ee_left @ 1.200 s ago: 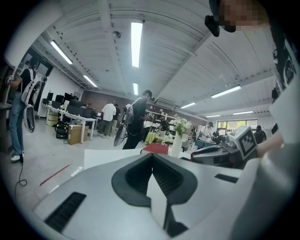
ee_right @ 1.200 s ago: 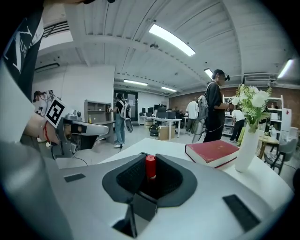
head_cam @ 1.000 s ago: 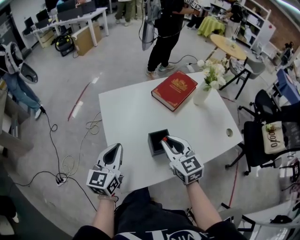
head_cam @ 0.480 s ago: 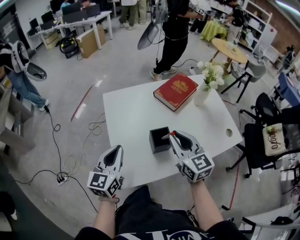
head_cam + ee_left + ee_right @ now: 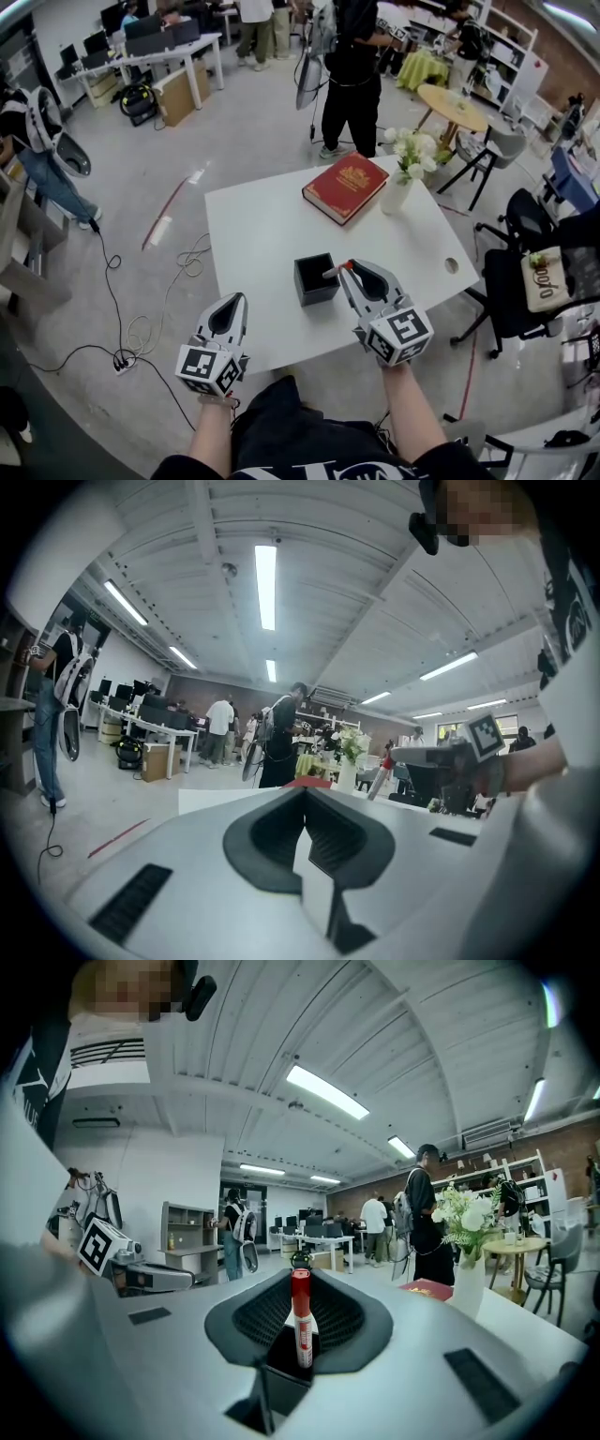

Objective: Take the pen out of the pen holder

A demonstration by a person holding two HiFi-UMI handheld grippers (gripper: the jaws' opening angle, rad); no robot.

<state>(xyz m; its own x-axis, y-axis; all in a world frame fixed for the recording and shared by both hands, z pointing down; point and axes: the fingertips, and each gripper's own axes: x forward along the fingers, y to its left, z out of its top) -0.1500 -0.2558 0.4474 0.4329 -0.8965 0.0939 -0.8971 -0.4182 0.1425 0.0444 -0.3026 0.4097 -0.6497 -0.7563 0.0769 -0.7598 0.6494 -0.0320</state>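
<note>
**Print too small to read**

Our right gripper (image 5: 343, 270) clamps the red pen (image 5: 299, 1321), its pale label illegible, at the right rim of the black pen holder (image 5: 314, 279) near the near edge of the table (image 5: 253, 234). The red book (image 5: 345, 187) bears illegible gold lettering. Our left gripper (image 5: 229, 302), jaws together, holds nothing.

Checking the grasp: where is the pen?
Head view, right of centre: the pen is clamped in the right tongs, beside the black pen holder.

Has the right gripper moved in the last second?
Yes. The right gripper, shut on the pen, has risen and shifted right, clear of the pen holder.
</note>
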